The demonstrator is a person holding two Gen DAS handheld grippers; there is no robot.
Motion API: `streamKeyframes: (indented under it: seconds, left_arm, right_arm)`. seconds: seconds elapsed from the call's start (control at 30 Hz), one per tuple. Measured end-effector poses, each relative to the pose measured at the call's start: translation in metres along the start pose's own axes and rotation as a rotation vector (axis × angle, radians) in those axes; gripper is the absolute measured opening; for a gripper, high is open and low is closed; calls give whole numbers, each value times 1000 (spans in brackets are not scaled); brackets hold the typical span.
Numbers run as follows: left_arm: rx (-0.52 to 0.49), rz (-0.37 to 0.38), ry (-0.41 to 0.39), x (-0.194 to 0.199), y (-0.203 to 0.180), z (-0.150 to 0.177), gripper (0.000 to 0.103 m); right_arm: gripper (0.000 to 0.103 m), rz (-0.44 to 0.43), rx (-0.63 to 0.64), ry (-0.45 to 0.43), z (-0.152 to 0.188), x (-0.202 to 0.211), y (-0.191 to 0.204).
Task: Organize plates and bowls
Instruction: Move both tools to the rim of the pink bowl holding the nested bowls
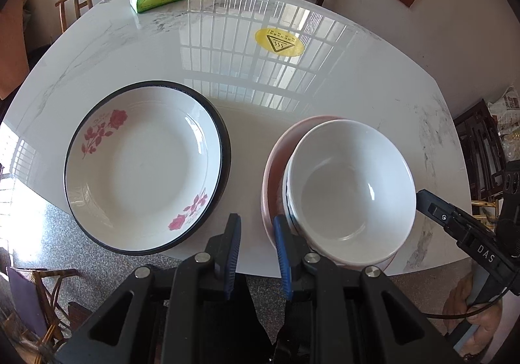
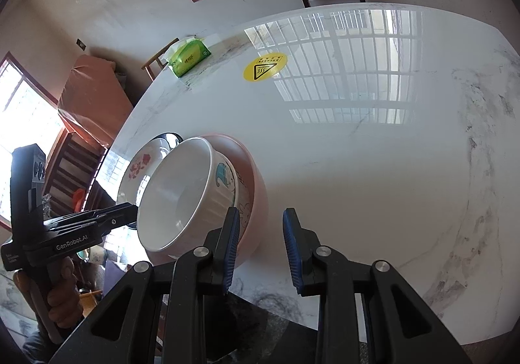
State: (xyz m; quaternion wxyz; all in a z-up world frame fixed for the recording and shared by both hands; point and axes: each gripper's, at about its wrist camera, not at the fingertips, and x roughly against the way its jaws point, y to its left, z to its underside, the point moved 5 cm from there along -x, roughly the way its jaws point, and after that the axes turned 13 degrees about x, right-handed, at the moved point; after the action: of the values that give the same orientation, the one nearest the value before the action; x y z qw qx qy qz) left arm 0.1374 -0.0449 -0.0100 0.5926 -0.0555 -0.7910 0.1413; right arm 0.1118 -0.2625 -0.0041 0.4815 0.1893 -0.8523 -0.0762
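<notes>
Two stacks of dishes sit on the white marble desk (image 1: 292, 78): a flowered plate (image 1: 143, 166) with a dark rim just ahead and to the left of the left tongs (image 1: 256, 237), and a white bowl (image 1: 351, 188) nested in another bowl on a pink plate (image 1: 276, 162) just ahead to their right. Left tongs hover over the desk's near edge, slightly apart with nothing between them. Right tongs (image 2: 261, 231) are slightly apart too, empty, with the bowl stack just to their left, one pad close against the pink plate's rim.
</notes>
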Motion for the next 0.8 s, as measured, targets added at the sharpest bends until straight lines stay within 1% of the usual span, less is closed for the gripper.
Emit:
streamKeyframes:
  seconds: [0.1,0.17,0.33,0.47,0.6,0.67,0.8]
  left_arm:
    - [9,0,24,-6,0,-3,23]
    - [1,-10,26,-9,-1,-4,23]
    - [7,-20,46,-17,-1,-4,22]
    - [38,-13,74,-26,1,-6,22]
    - [9,-52,63,-31,0,-7,25]
    - [20,-48,55,-31,0,-9,25]
    - [48,-21,49,-34,2,-13,25]
  right_arm:
    - [27,1,-7,11,-1,-3,-4]
    - [27,-5,-12,24,0,-7,-4]
    - [28,-39,-33,60,1,-18,-6]
    - [30,-28,-26,85,-2,-25,-6]
    - [30,-10,-11,131,-6,-34,-5]
    - [30,-2,-5,162,-6,-40,-4]
    - [30,9,2,194,-9,-42,-9]
